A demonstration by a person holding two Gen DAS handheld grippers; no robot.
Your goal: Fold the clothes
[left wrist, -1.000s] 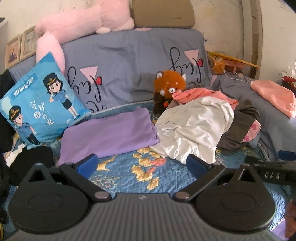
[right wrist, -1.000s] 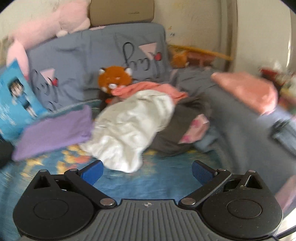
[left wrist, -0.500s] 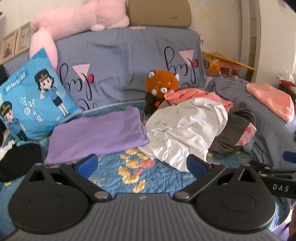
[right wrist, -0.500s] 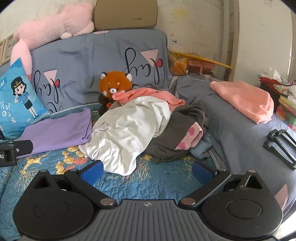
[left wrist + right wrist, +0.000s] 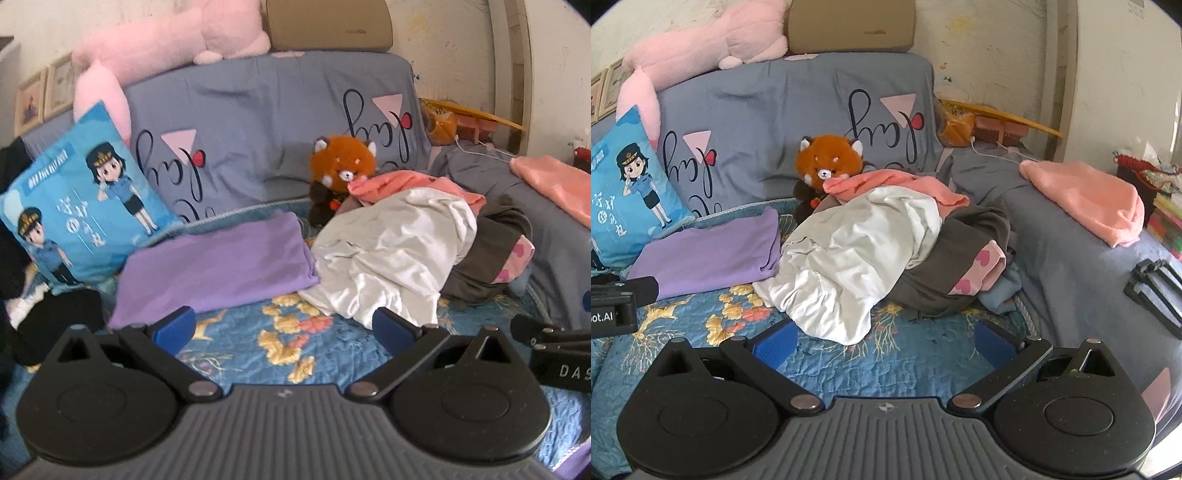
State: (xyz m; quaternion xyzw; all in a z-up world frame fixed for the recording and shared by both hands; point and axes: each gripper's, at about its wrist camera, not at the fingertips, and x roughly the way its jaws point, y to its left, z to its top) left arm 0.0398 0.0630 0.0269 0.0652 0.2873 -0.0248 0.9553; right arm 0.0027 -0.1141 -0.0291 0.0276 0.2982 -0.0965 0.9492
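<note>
Nearest the cameras, both grippers hover over the blue flowered quilt (image 5: 827,373), each with its jaws spread wide and holding nothing. The left gripper (image 5: 282,326) points at the gap between the purple cloth and the pile; the right gripper (image 5: 882,338) sits just short of the white garment's hem. Each gripper shows at the edge of the other's view.

Just beyond the right gripper lies the pile of unfolded clothes. The white garment (image 5: 860,258) is crumpled on top and spills forward onto the quilt. Under it on the right is a dark grey garment (image 5: 964,251), with a pink piece printed with hearts (image 5: 979,269) poking out at its near edge and a pale blue piece (image 5: 1001,291) below that. A salmon garment (image 5: 897,184) lies across the back of the pile.

Left of the pile, touching the white garment, is the purple cloth (image 5: 218,266), already folded flat. Something black (image 5: 55,321) lies at the far left, near the blue pillow (image 5: 77,206).

Behind the pile a red panda toy (image 5: 827,162) leans on the grey sofa cover (image 5: 775,114). A peach towel (image 5: 1089,199) lies apart on the right, and a pink plush (image 5: 701,44) rests along the top.
</note>
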